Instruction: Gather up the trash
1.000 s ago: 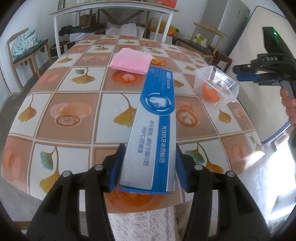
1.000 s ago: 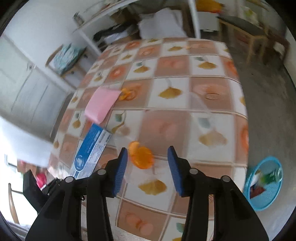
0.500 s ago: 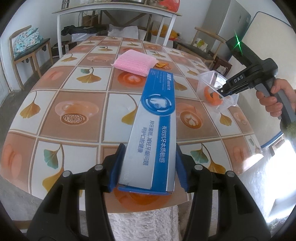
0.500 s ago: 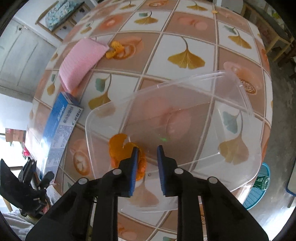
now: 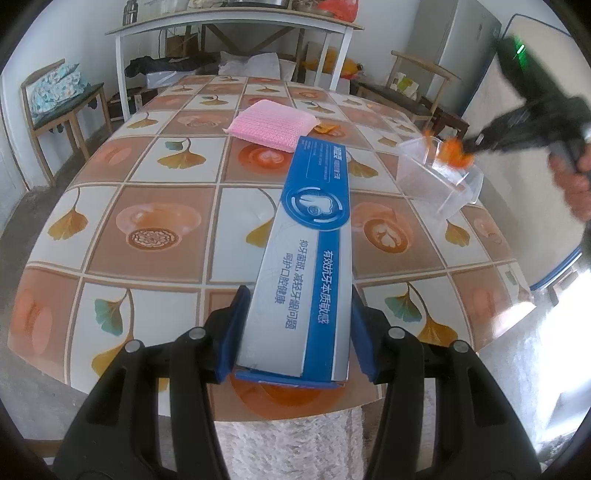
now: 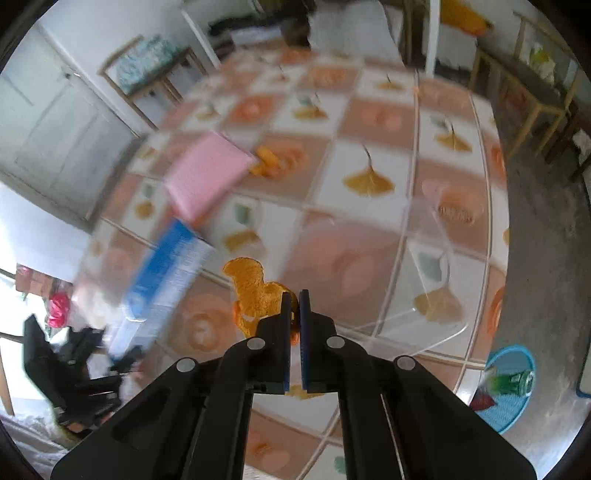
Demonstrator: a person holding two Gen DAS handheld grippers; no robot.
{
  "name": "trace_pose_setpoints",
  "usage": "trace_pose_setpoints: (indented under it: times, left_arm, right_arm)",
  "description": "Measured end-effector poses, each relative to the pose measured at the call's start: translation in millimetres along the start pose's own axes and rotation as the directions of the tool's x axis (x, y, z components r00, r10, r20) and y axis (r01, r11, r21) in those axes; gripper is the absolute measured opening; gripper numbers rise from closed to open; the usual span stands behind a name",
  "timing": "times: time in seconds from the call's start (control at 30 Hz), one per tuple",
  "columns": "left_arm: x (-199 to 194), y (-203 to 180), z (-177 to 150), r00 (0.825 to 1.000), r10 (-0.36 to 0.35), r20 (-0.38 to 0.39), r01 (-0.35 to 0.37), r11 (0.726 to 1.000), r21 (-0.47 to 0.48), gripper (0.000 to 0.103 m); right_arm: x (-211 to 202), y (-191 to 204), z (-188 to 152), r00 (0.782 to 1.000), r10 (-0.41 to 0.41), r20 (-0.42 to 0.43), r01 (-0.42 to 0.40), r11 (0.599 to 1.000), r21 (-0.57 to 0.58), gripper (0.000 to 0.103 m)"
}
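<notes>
My left gripper (image 5: pixel 297 328) is shut on the near end of a long blue and grey toothpaste box (image 5: pixel 314 236), held over the tiled table's near edge. My right gripper (image 6: pixel 293 306) is shut on the rim of a clear plastic container (image 6: pixel 424 266) with orange peel (image 6: pixel 255 288) inside. In the left wrist view the container (image 5: pixel 439 181) is tilted up above the table's right side, with the peel (image 5: pixel 450 153) at its top. More orange peel (image 5: pixel 327 128) lies beside a pink cloth (image 5: pixel 273 124) farther back.
A blue trash basket (image 6: pixel 511 387) holding a green can stands on the floor at the table's right. The tiled table (image 5: pixel 159 206) has wooden chairs (image 5: pixel 59 103) around it and a white shelf table (image 5: pixel 236 33) behind it.
My right gripper closed on the clear container's rim and lifted it, tilting it off the table. My left gripper still holds the toothpaste box in the same place.
</notes>
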State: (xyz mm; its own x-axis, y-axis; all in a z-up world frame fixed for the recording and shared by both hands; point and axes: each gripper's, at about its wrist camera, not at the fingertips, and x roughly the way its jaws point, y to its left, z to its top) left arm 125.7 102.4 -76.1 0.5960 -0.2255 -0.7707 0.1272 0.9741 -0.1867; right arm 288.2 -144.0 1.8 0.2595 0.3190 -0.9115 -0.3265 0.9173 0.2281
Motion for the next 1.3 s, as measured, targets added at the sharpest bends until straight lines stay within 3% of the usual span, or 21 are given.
trace_pose_setpoints:
  times: [0.1,0.2,0.4,0.47,0.53,0.63,0.73,0.87,1.0,1.1,1.3]
  left_arm:
    - [-1.8,-1.1,-1.8,1.0,0.016,0.002,-0.016,1.0,0.004,0.049]
    - [-3.6,-0.3,-3.4,1.0,0.024,0.002,-0.024,1.0,0.0,0.049]
    - [-5.8,2.7,-5.7,0.999,0.039,-0.001,-0.039,0.999,-0.01,0.049]
    - [-6.0,4.2,-6.5,0.999,0.035,0.001,-0.035,0.999,-0.016,0.049]
    - [-6.2,5.8,-7.0,1.0,0.031,0.003,-0.031,0.999,-0.018,0.049]
    - [-5.8,7.2,-7.7,1.0,0.021,0.008,-0.021,1.0,-0.018,0.049]
    - [-6.2,8.8,-9.1,1.0,0.016,0.014,-0.016,1.0,-0.012,0.049]
    - [-5.7,9.9,-9.2,1.0,0.008,0.021,-0.008,1.0,-0.013,0.049]
    - [-5.2,12.6,-7.8,1.0,-0.011,0.018,0.011,1.0,-0.022,0.049]
    - [-6.0,13.6,-8.1,1.0,-0.019,0.02,0.02,0.999,-0.028,0.049]
    - [-6.4,14.0,-8.2,0.999,-0.025,0.023,0.026,0.999,-0.029,0.049]
  right_arm:
    - [-29.3,27.1,-3.7,0.997,0.054,0.053,-0.05,0.996,-0.074,0.004]
    - [-22.7,62.1,-6.7,0.995,0.097,0.016,-0.093,0.982,-0.166,0.004]
    - [48.4,105.1,-23.0,0.984,0.01,-0.177,-0.068,0.943,-0.326,0.006]
    - [58.3,110.9,-25.2,0.978,-0.037,-0.204,-0.04,0.931,-0.362,0.01]
    - [58.8,111.6,-19.1,0.976,-0.047,-0.212,-0.037,0.927,-0.374,0.024]
    - [35.9,105.6,6.4,0.988,0.045,-0.15,-0.094,0.935,-0.342,0.039]
    - [20.9,87.0,44.5,0.988,0.13,-0.078,-0.146,0.958,-0.246,0.041]
    - [43.5,59.4,90.5,0.999,0.035,-0.033,-0.04,0.984,-0.174,0.041]
    - [95.9,41.0,124.2,0.993,-0.04,-0.111,0.025,0.99,-0.138,0.041]
    - [118.0,34.8,135.2,0.99,-0.036,-0.138,0.024,0.995,-0.093,0.041]
    - [144.2,21.7,144.2,0.984,-0.017,-0.177,0.018,1.0,0.006,0.026]
